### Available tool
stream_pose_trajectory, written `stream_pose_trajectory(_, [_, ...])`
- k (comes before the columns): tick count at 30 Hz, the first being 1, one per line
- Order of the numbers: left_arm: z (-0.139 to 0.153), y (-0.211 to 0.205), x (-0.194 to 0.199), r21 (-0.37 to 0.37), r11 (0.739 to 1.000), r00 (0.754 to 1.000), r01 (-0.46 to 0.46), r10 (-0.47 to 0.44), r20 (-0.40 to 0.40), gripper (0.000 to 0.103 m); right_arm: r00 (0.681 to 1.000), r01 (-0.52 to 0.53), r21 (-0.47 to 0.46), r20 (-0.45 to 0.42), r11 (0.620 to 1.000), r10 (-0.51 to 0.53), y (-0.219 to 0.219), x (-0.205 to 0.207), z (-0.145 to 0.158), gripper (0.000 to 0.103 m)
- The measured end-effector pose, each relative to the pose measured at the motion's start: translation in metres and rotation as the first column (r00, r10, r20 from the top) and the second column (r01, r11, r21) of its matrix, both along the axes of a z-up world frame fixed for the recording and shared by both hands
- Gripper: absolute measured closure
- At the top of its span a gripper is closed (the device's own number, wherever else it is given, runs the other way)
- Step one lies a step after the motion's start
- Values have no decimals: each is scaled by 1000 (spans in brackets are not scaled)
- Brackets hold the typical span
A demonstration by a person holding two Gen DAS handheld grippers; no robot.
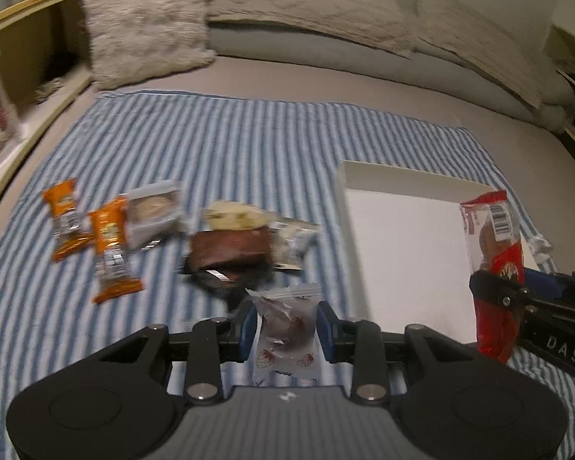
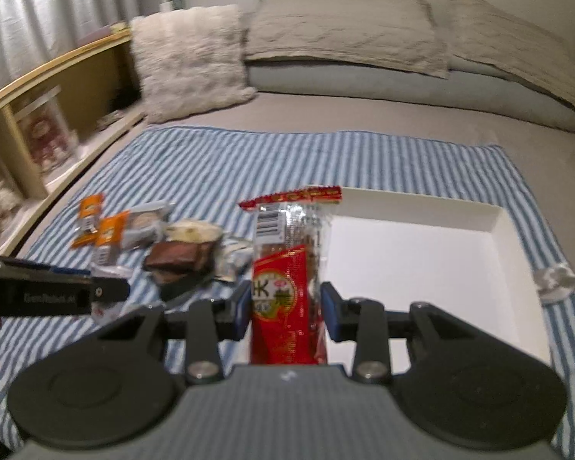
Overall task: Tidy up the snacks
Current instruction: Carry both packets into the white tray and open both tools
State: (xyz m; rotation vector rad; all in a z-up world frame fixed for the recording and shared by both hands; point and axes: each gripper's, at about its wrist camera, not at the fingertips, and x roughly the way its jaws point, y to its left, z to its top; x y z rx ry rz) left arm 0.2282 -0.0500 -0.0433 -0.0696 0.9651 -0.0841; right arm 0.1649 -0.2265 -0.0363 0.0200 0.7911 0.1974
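My left gripper (image 1: 286, 326) is shut on a small silver packet (image 1: 285, 329) printed with strawberries, held above the striped cloth (image 1: 211, 145). My right gripper (image 2: 286, 306) is shut on a tall red snack packet (image 2: 287, 253) with a clear top and a barcode. In the left wrist view the same red packet (image 1: 492, 237) stands at the right in the right gripper (image 1: 513, 287), over the edge of a white open box (image 1: 406, 245). The box (image 2: 433, 268) lies just right of the red packet. The left gripper (image 2: 107, 291) shows side-on at the left.
Loose snacks lie on the cloth left of the box: two orange packets (image 1: 63, 218) (image 1: 111, 249), a grey one (image 1: 153, 214), a brown one (image 1: 230, 249), a white one (image 1: 293, 243). A crumpled wrapper (image 2: 554, 278) sits by the box's right side. Fluffy cushion (image 2: 191, 61), pillows and a wooden shelf (image 2: 27, 122) lie beyond.
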Motion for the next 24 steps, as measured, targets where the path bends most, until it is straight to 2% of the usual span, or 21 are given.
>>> stream_pose_trajectory(15, [-24, -85, 35, -59, 990, 988, 129, -133, -72, 67, 982, 186, 1, -36, 983, -186, -70, 15, -21, 60])
stream_pose_trajectory(24, [-50, -120, 60, -123, 981, 975, 151, -168, -145, 67, 971, 217, -7, -96, 976, -217, -87, 50, -42, 60])
